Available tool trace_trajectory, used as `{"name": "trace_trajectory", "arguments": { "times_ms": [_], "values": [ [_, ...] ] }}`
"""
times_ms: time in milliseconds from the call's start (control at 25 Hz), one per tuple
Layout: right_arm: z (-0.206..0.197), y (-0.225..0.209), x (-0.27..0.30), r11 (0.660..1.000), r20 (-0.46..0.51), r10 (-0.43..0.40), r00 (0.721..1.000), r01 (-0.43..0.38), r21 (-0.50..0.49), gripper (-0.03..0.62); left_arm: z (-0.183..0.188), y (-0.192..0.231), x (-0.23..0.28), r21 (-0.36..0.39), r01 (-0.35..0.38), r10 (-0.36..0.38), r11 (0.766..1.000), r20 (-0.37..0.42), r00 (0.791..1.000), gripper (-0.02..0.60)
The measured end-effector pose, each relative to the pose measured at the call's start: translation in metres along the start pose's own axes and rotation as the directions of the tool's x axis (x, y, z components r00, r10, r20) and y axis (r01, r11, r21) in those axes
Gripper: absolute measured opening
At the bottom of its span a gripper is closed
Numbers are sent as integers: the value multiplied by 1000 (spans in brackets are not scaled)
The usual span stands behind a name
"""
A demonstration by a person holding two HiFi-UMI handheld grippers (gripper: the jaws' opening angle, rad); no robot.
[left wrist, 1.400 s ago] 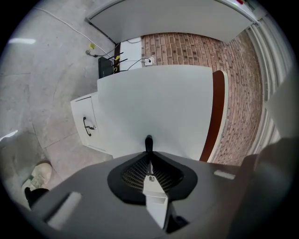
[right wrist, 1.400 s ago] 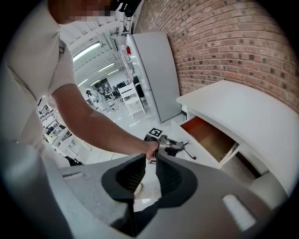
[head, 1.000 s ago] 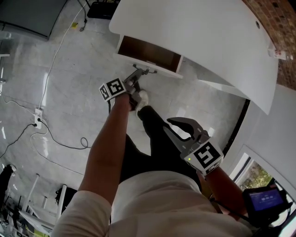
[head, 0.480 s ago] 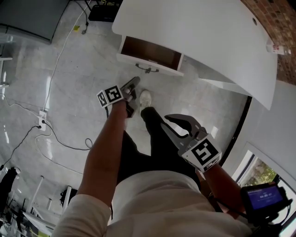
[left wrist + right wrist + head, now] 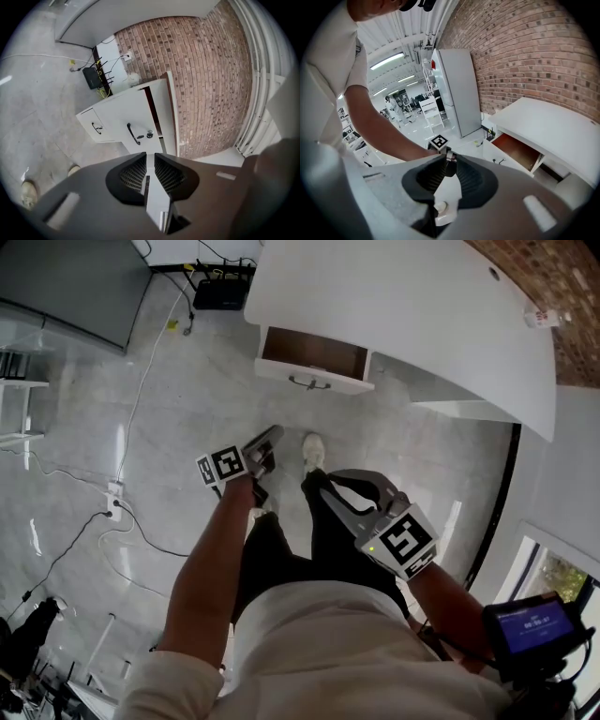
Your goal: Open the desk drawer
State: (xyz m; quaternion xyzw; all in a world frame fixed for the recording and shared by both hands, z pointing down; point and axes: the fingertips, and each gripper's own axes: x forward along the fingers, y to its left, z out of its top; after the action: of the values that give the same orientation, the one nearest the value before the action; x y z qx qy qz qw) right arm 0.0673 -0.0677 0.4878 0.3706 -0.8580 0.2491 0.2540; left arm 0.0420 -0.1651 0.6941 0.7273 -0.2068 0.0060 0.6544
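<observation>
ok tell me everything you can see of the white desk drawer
The white desk drawer stands pulled partway out from under the white desk top, at its left end in the head view. Its flat white front panel carries a small dark bow handle at the middle. The inside looks like brown wood, and the visible part seems empty. It sits level above the pale grey tiled floor. Nothing touches it.

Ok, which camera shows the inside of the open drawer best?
The head view looks down into the drawer, brown inside clear. The right gripper view shows it slanted, off-centre; the left gripper view shows only the white front and handle.
</observation>
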Motion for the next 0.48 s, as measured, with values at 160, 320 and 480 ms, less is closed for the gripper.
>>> {"name": "trace_trajectory", "arguments": {
  "times_ms": [160,320,480],
  "values": [
    [11,24,-7,1000,44,-26,999,26,-8,55,-10,-28,-38,64,17,-14,998,-46,999,43],
    [20,55,-14,998,83,-56,995,58,-19,54,-19,-68,-86,160,67,-53,985,-94,994,18],
    [29,90,-29,996,120,-80,990,86,-41,40,-23,-123,-139,300,121,-94,946,-105,990,6]
  ]
}}
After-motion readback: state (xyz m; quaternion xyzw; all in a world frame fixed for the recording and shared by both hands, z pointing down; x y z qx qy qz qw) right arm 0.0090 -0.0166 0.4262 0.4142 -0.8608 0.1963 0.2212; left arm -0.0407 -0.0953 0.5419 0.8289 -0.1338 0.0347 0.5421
